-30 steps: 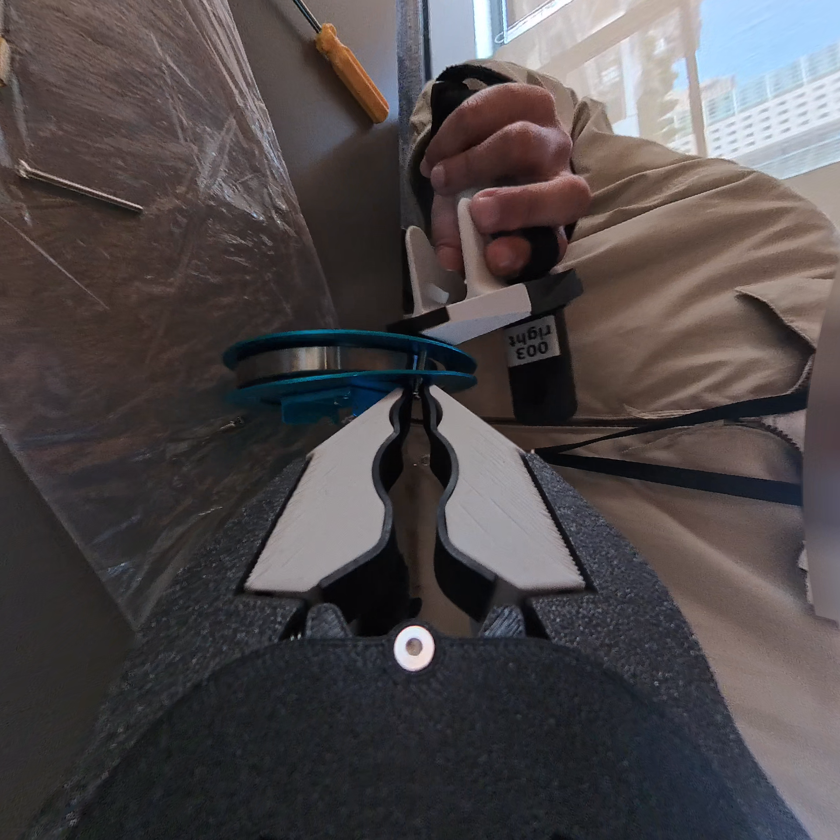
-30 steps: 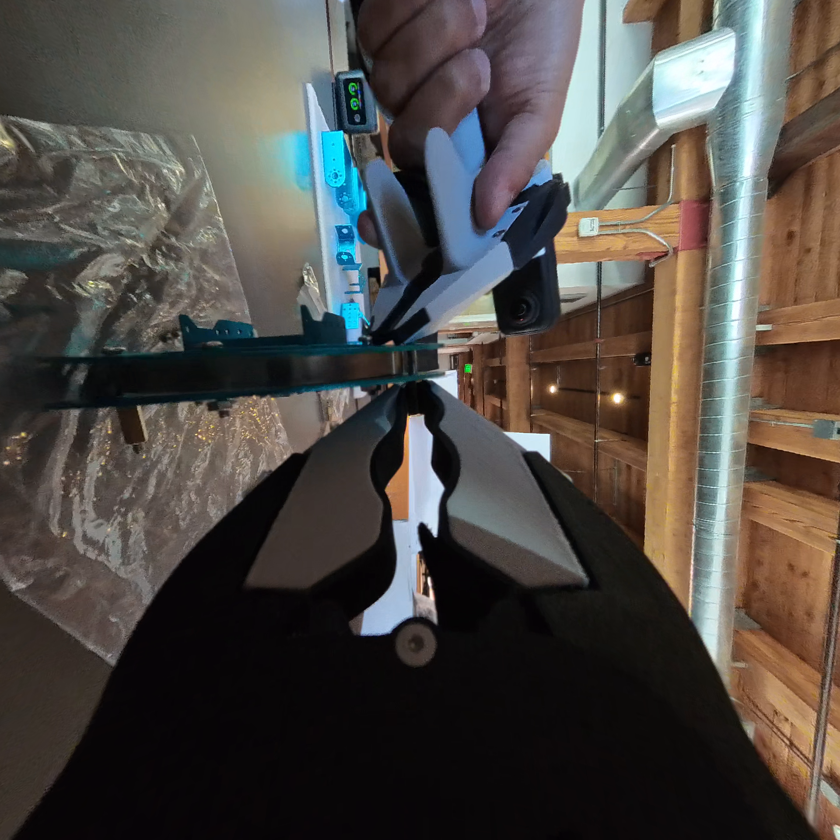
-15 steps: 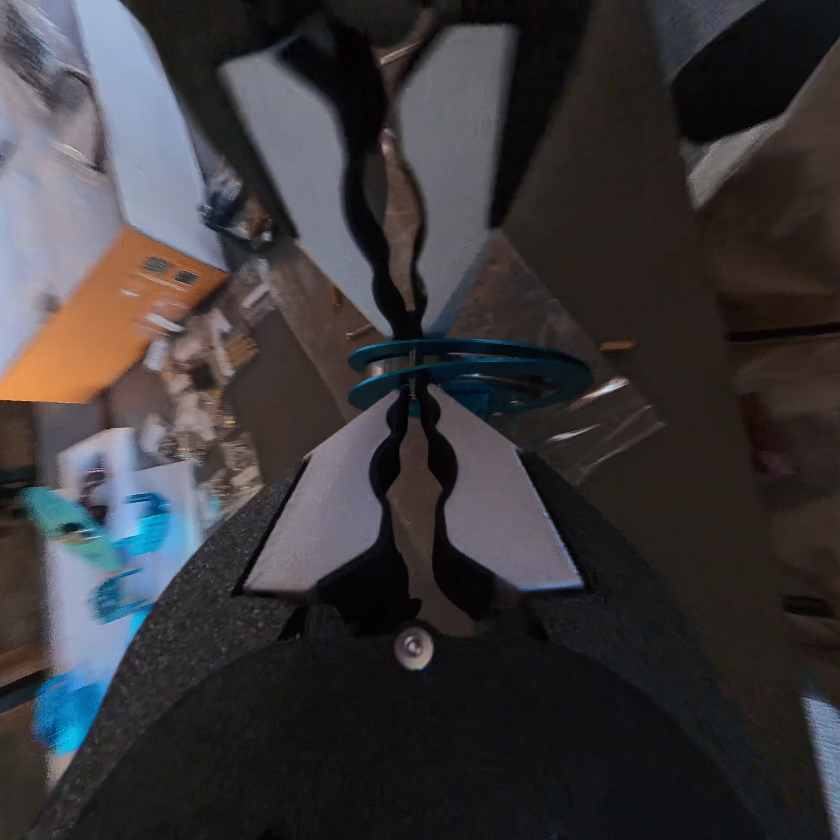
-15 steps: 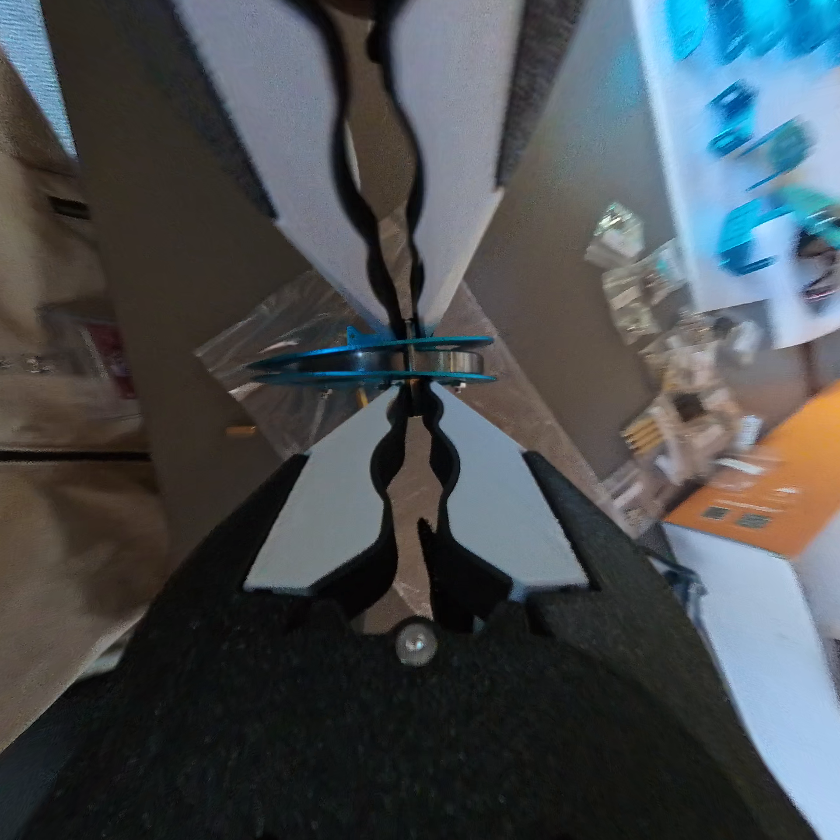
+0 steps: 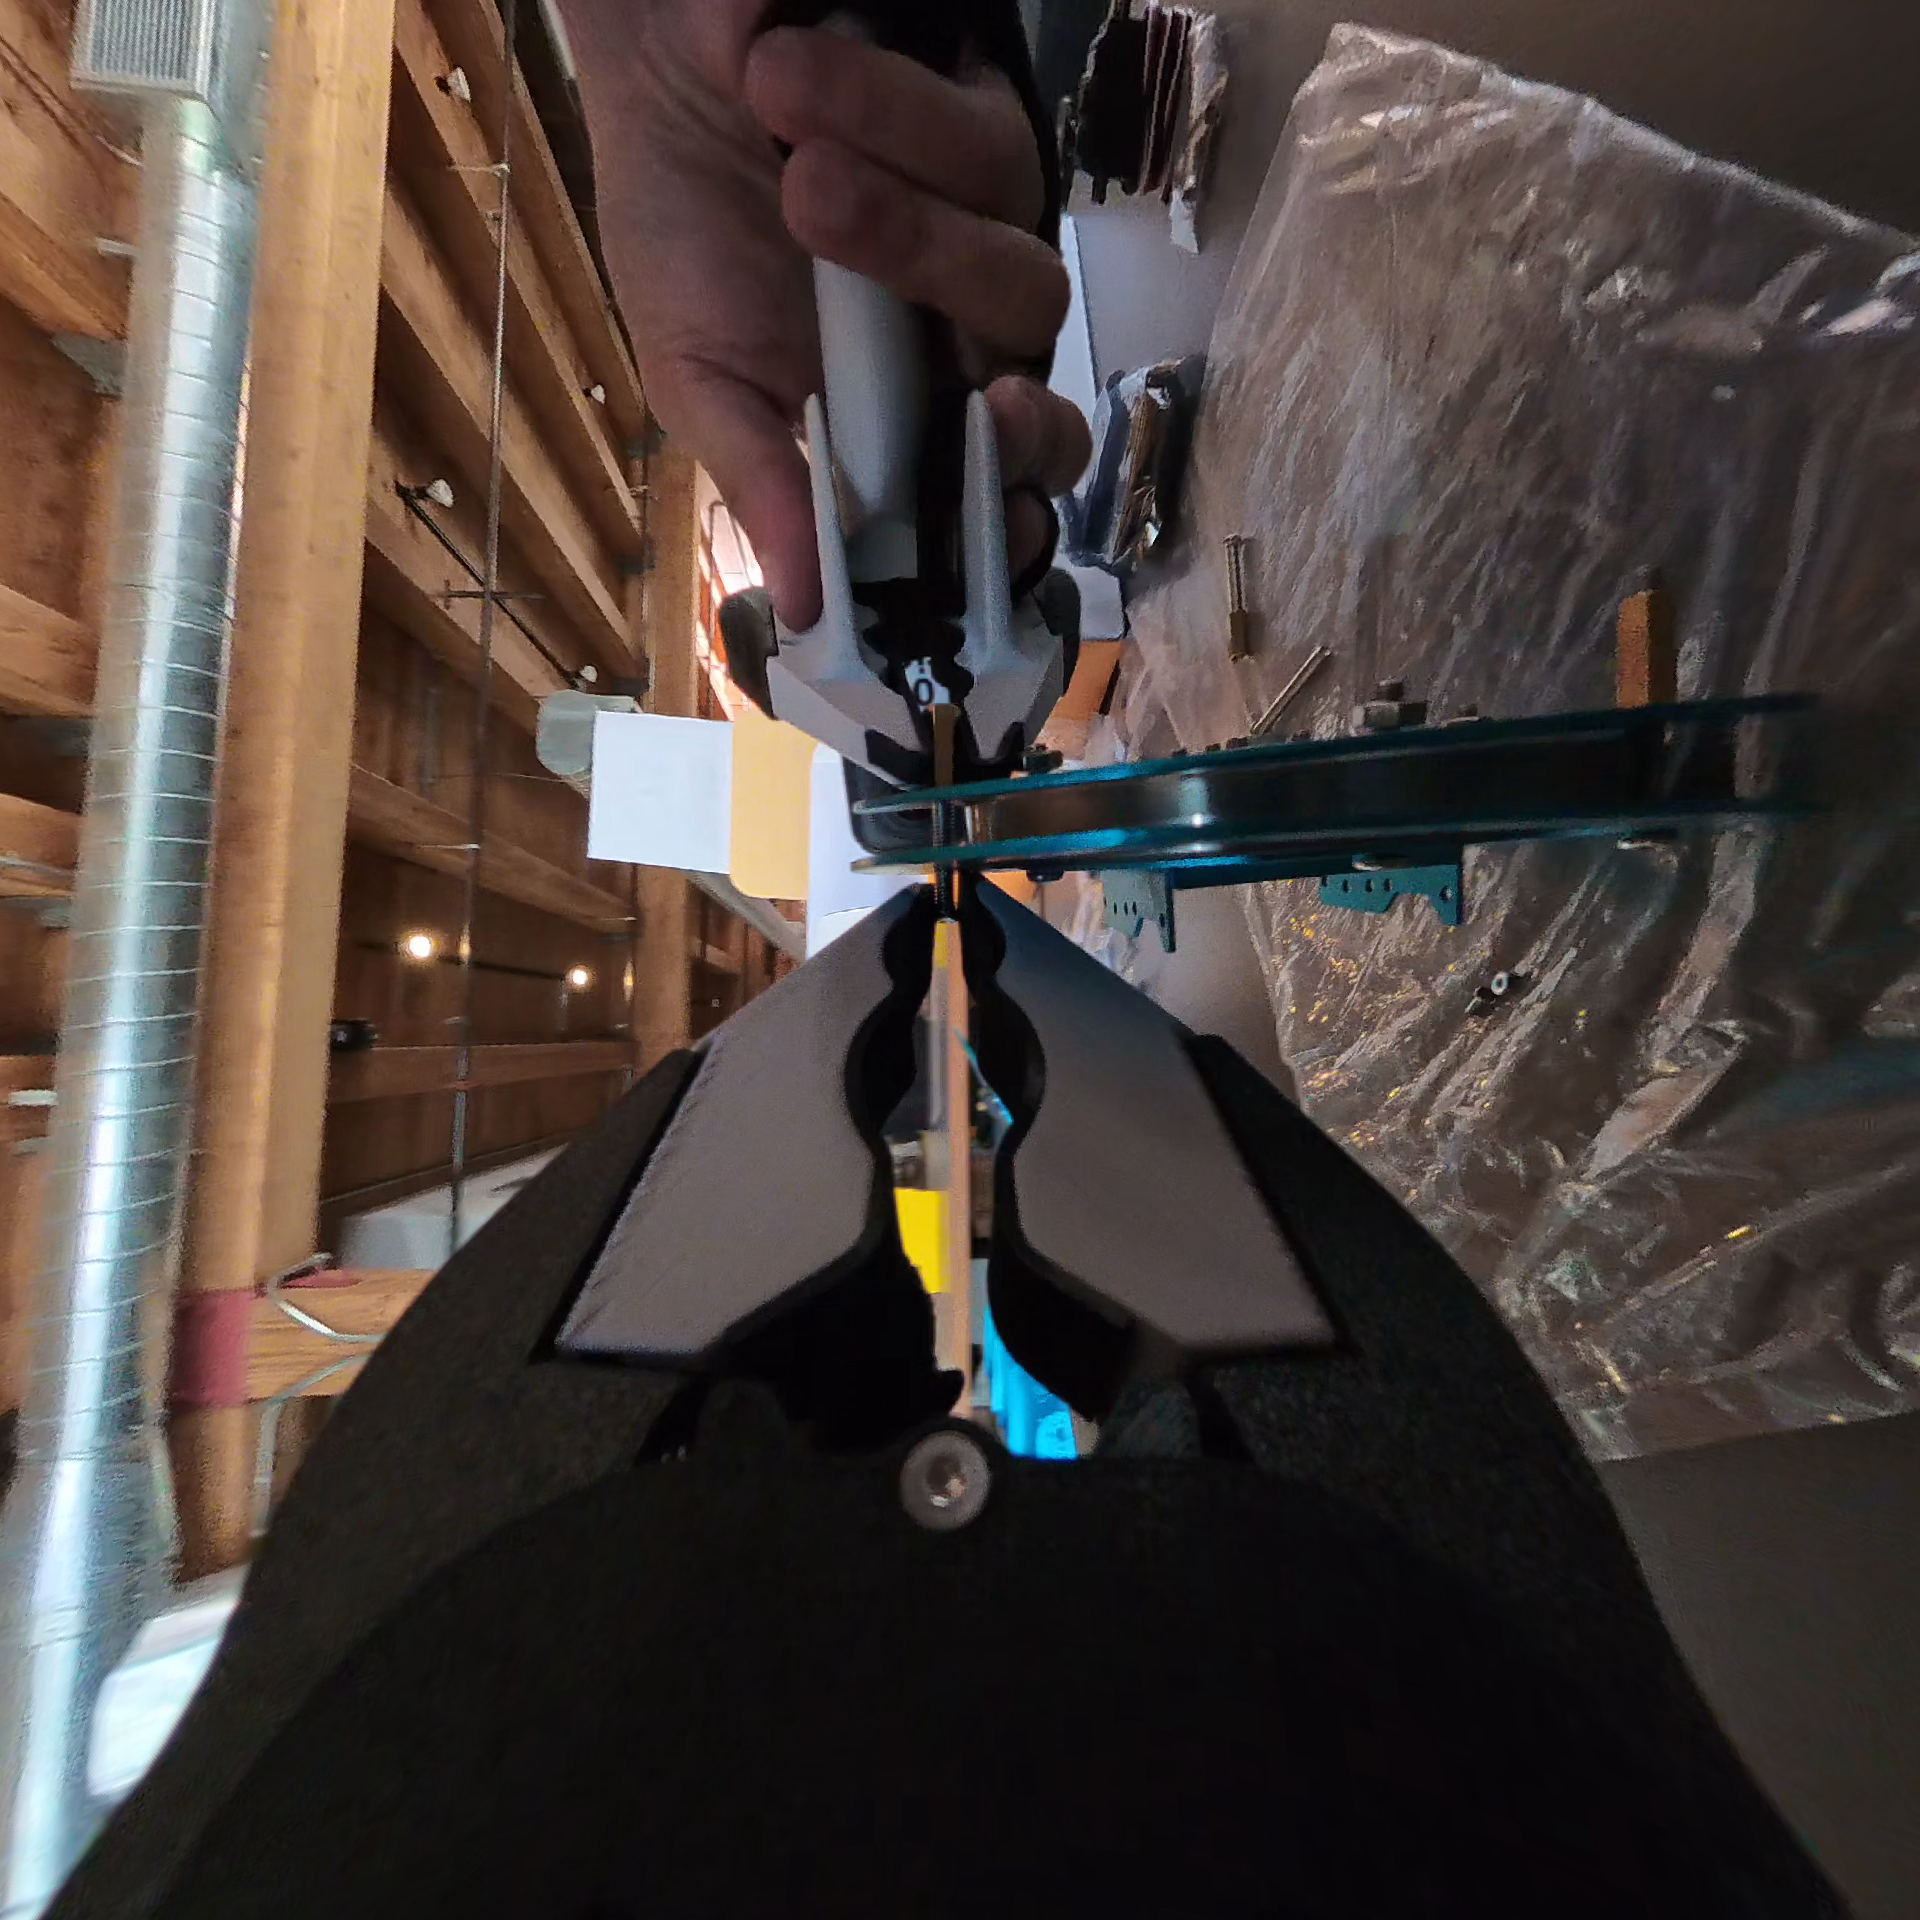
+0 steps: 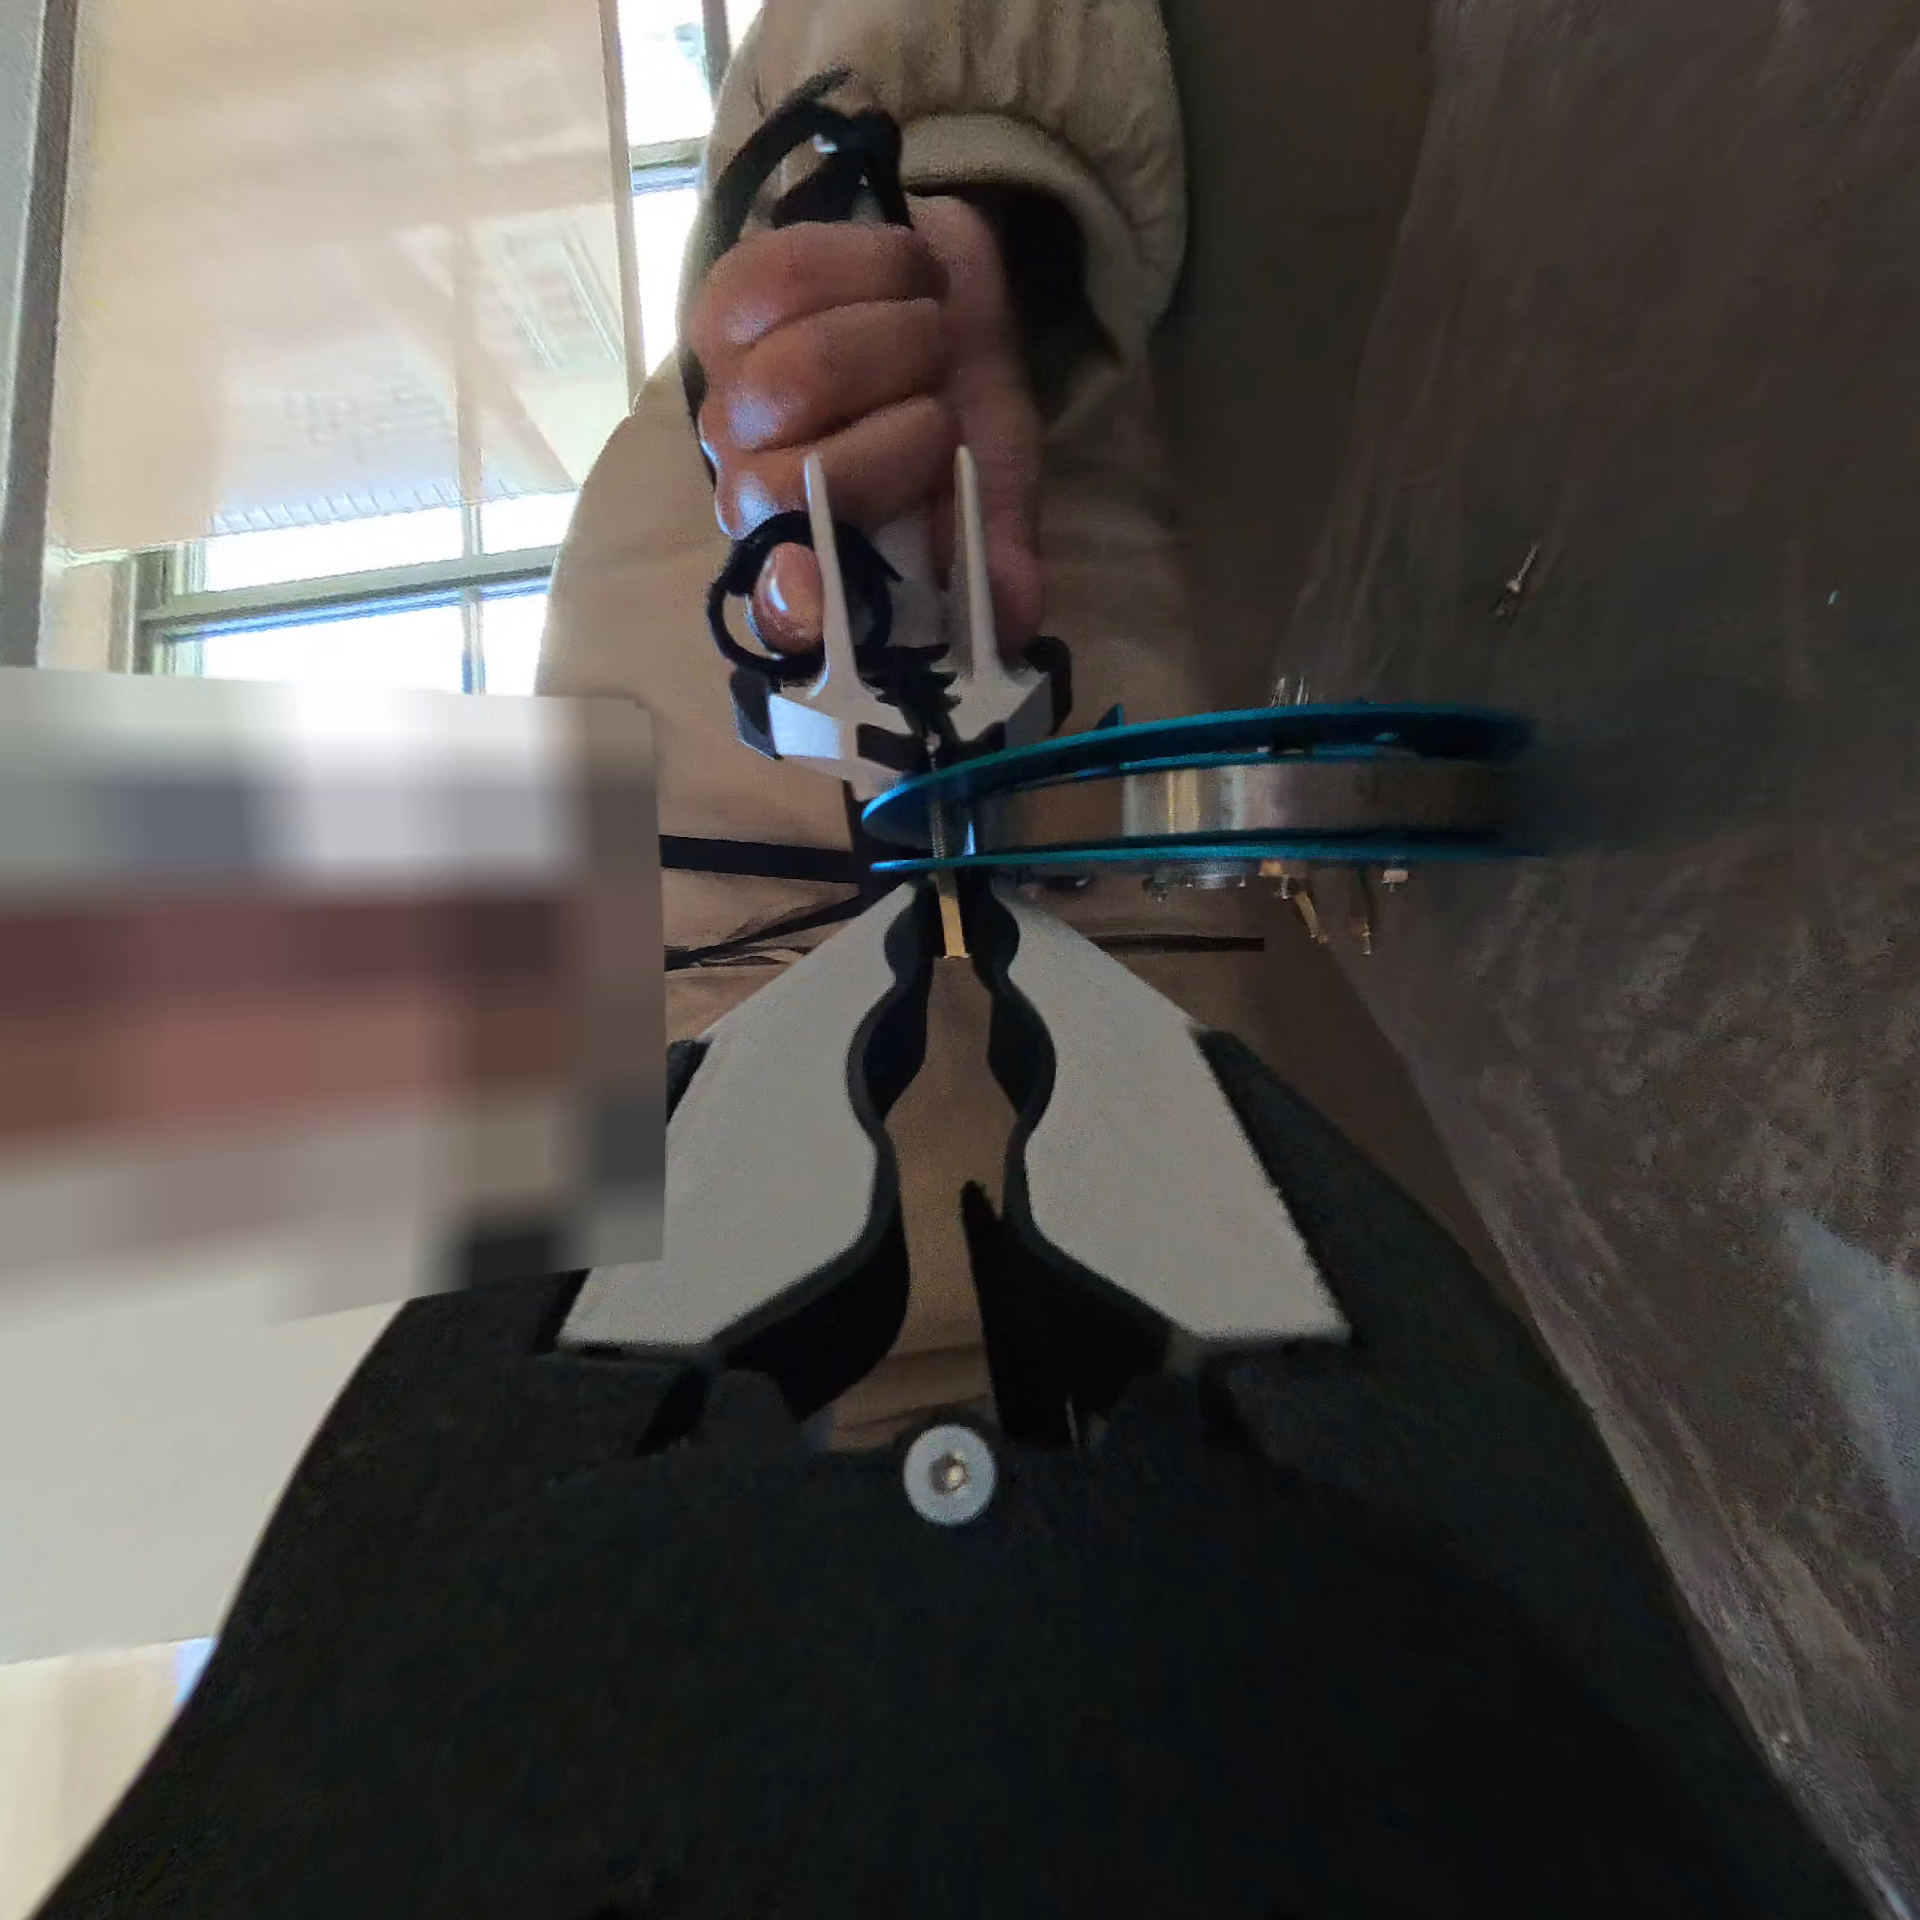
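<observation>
A disc assembly of two teal plates [image 5: 1351,748] with a metal ring [image 6: 1247,805] between them is held in the air, edge on. A thin screw [image 6: 940,821] runs through both plates at their rim. My left gripper [image 5: 945,902] is shut on the screw's end under the lower plate. My right gripper [image 6: 951,920] is shut on a brass standoff [image 6: 952,928] on the other end of the screw. The two grippers face each other tip to tip across the plates. The right gripper also shows in the left wrist view [image 5: 940,753], and the left gripper in the right wrist view [image 6: 925,743].
A crinkled clear plastic sheet [image 5: 1558,520] lies on the grey table [image 6: 1662,1039] with loose bolts [image 5: 1236,592] and foil bags [image 5: 1143,468]. Teal brackets [image 5: 1143,909] hang under the plate. Wooden beams and a metal duct [image 5: 156,727] stand behind. A person's beige sleeve [image 6: 1039,156] is close. Only a small space, under 4 cm, lies between the two pairs of fingers.
Both grippers have swung round together with the disc assembly by about half a turn. Each view now faces the opposite side of the room. Both stay shut.
</observation>
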The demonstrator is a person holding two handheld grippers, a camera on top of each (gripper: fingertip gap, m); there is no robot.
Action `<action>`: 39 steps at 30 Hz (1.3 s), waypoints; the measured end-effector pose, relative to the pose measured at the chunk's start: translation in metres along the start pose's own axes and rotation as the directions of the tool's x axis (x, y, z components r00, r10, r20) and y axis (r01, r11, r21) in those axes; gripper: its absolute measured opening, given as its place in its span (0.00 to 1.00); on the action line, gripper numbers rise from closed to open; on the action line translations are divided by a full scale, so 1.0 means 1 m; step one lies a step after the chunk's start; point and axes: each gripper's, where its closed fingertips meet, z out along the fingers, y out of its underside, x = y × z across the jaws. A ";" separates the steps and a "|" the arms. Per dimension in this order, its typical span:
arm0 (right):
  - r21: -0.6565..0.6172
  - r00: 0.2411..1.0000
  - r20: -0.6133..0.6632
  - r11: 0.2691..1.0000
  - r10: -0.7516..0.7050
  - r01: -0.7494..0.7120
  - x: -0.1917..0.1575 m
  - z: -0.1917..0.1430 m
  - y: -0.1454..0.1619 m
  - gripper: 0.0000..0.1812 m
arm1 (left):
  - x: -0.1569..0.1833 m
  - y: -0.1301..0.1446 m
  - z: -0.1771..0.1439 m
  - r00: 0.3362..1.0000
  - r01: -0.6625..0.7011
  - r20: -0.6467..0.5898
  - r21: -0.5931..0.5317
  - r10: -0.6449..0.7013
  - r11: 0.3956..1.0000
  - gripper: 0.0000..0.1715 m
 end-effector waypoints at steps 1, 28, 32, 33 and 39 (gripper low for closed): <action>0.004 1.000 -0.009 1.000 -0.017 0.017 0.000 -0.001 -0.001 0.02 | 0.001 0.001 0.001 0.999 0.037 -0.015 0.001 -0.037 0.999 0.01; -0.902 -0.953 -0.294 0.351 -0.066 0.254 0.003 -0.022 -0.018 0.17 | 0.010 -0.008 -0.031 -0.554 0.497 -0.662 -0.750 -0.506 0.437 0.02; -0.910 -0.975 -0.221 0.363 -0.012 0.202 0.005 -0.023 -0.021 0.15 | 0.008 -0.013 -0.036 -0.680 0.444 -0.596 -0.799 -0.428 0.406 0.01; -0.914 -0.978 -0.206 0.358 -0.008 0.190 0.005 -0.022 -0.022 0.14 | 0.007 -0.013 -0.035 -0.689 0.440 -0.588 -0.804 -0.424 0.399 0.01; -0.919 -0.995 -0.093 0.382 0.030 0.098 0.001 -0.025 -0.025 0.09 | 0.008 -0.009 -0.027 -0.638 0.465 -0.610 -0.791 -0.470 0.397 0.02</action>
